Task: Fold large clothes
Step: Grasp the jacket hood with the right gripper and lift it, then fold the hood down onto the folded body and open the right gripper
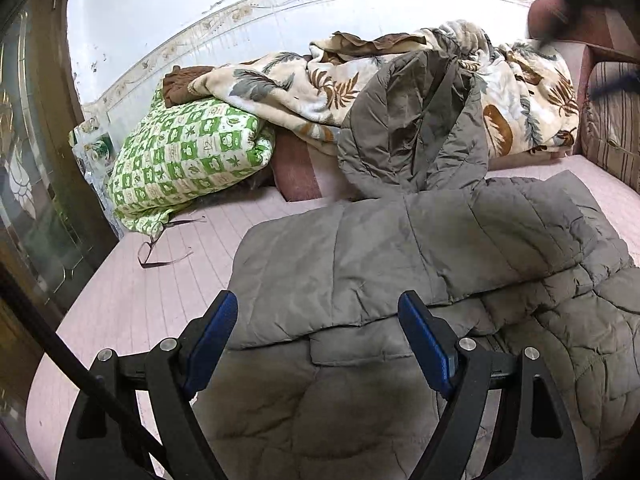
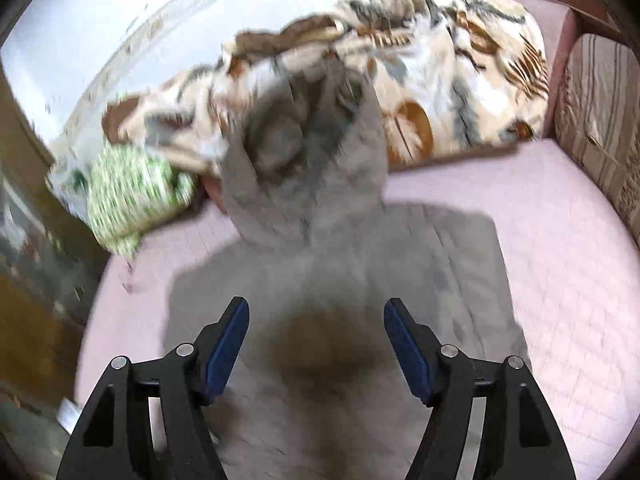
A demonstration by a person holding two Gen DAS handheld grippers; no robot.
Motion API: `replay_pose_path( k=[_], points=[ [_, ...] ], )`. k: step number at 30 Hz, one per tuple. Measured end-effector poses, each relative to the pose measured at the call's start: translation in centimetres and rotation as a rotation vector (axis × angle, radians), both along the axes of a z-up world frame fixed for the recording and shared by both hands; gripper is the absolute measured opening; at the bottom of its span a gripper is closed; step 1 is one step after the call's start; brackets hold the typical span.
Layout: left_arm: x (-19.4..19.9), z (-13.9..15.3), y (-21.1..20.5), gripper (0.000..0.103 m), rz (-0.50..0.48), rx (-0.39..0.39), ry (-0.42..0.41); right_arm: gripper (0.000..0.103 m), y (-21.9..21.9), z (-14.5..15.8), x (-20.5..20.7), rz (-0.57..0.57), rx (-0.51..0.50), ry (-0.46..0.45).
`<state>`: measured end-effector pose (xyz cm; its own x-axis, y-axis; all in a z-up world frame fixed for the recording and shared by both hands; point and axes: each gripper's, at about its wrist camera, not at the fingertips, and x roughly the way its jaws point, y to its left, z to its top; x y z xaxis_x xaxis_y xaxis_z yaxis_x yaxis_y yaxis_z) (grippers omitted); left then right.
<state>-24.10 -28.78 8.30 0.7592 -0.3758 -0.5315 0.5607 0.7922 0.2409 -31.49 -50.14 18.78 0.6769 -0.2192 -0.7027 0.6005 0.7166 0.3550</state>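
Left hand-held gripper [image 1: 318, 322]: blue pads [image 1: 212, 344] spread wide, nothing pinched, hovering over the near part of the grey quilted jacket [image 1: 400, 240]. Right hand-held gripper [image 2: 316, 330]: jaws spread too, nothing between them, poised above the jacket's back; right wrist view heavily smeared, so fine detail not readable.

Jacket: lying flat on the pink bed [image 1: 140, 300], padded panels partly folded over one another toward the near edge, a sleeve bunched along the jacket's right side in the left wrist view. Hood [image 1: 412, 120] at the jacket's far end, propped up and leaning against the bedding behind.

Beyond the hood: leaf-print blanket [image 1: 280, 88], cream with grey and brown fronds, heaped along the wall. Left of the hood: green-and-white checked pillow [image 1: 184, 160], resting against the blanket, a brown cloth [image 1: 180, 84] on top of it. Between pillow and jacket: a dark red cushion [image 1: 294, 168], partly tucked under the blanket.

On the bed left of the jacket, below the pillow: a pair of glasses [image 1: 160, 248], well apart from the jacket.

Right of the jacket: striped cushion [image 1: 612, 120] at the bed's end.

Behind the blanket: white wall with a floral tile border [image 1: 240, 12].
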Motion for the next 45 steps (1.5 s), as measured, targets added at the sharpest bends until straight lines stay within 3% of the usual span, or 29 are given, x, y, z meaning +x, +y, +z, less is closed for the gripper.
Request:
replay_pose_path(
  k=[5, 10, 17, 22, 23, 24, 25, 26, 28, 38, 45],
  points=[
    [0.8, -0.1, 0.4, 0.082, 0.014, 0.0, 0.01, 0.075, -4.4, 4.9, 6.3, -0.071, 0.044, -0.053],
    [1.5, -0.3, 0.8, 0.082, 0.019, -0.005, 0.019, 0.076, -9.6, 6.2, 11.3, -0.17, 0.128, -0.118],
    [1.9, -0.7, 0.5, 0.082, 0.012, 0.0, 0.039, 0.076, -16.3, 4.7, 16.9, -0.308, 0.23, -0.195],
    [1.9, -1.1, 0.2, 0.082, -0.004, 0.017, 0.043, 0.075, -19.3, 2.3, 19.0, -0.343, 0.286, -0.213],
    [1.9, -1.2, 0.2, 0.082, -0.006, 0.018, 0.041, 0.072, -19.6, 2.1, 19.1, -0.346, 0.29, -0.221],
    [1.9, -1.2, 0.1, 0.082, -0.006, 0.018, 0.039, 0.053, -20.0, 1.6, 19.4, -0.33, 0.298, -0.237],
    [1.9, -1.2, 0.0, 0.082, -0.006, 0.018, 0.038, 0.024, -20.1, 1.4, 19.6, -0.318, 0.297, -0.23],
    [1.9, -1.2, 0.0, 0.082, -0.005, 0.018, 0.04, 0.015, -20.1, 1.2, 19.7, -0.306, 0.293, -0.224],
    [2.0, -1.2, 0.0, 0.082, -0.003, 0.016, 0.047, 0.011, -19.1, 1.6, 19.1, -0.282, 0.263, -0.251],
    [3.1, 0.3, 2.0, 0.082, 0.059, -0.046, 0.058, 0.009, -9.5, 6.9, 13.8, -0.139, 0.142, -0.308],
    [4.2, 1.1, 3.6, 0.082, 0.106, -0.088, 0.085, 0.009, -2.5, 7.4, 9.7, -0.089, 0.11, -0.29]
  ],
)
